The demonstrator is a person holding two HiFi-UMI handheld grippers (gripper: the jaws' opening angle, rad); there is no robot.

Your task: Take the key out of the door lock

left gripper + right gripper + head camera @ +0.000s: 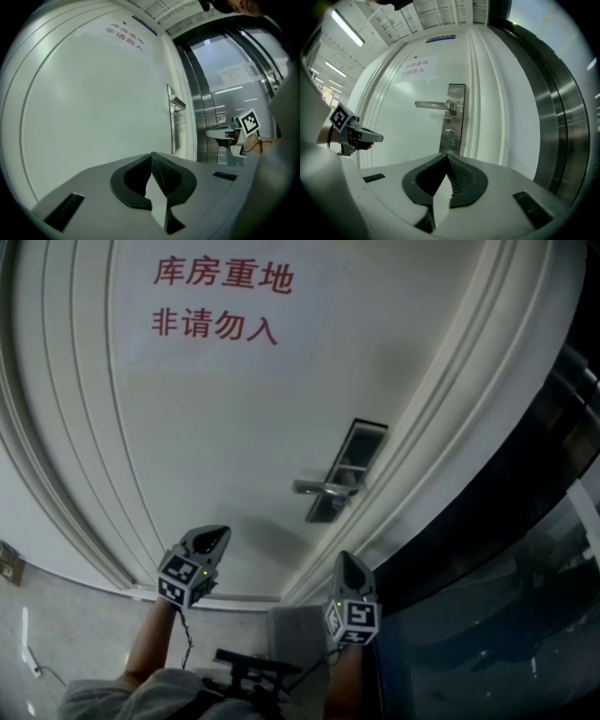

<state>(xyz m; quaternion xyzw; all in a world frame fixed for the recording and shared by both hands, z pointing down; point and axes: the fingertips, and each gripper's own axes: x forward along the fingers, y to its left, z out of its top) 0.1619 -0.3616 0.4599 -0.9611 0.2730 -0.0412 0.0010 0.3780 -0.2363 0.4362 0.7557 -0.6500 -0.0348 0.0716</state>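
I am just starting. My right gripper (447, 157) and left gripper (151, 155) are both sitting shut, holding nothing. The key (450, 132) is sticking in the lock (451, 144), well away. Next, I think, the right one needs opening and moving closer.

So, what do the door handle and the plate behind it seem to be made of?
The lever handle is probably metal: silvery, brushed, with soft highlights. The lock plate looks like the same brushed metal: grey and faintly reflective.

Key (450, 131) tiny; shape indistinct
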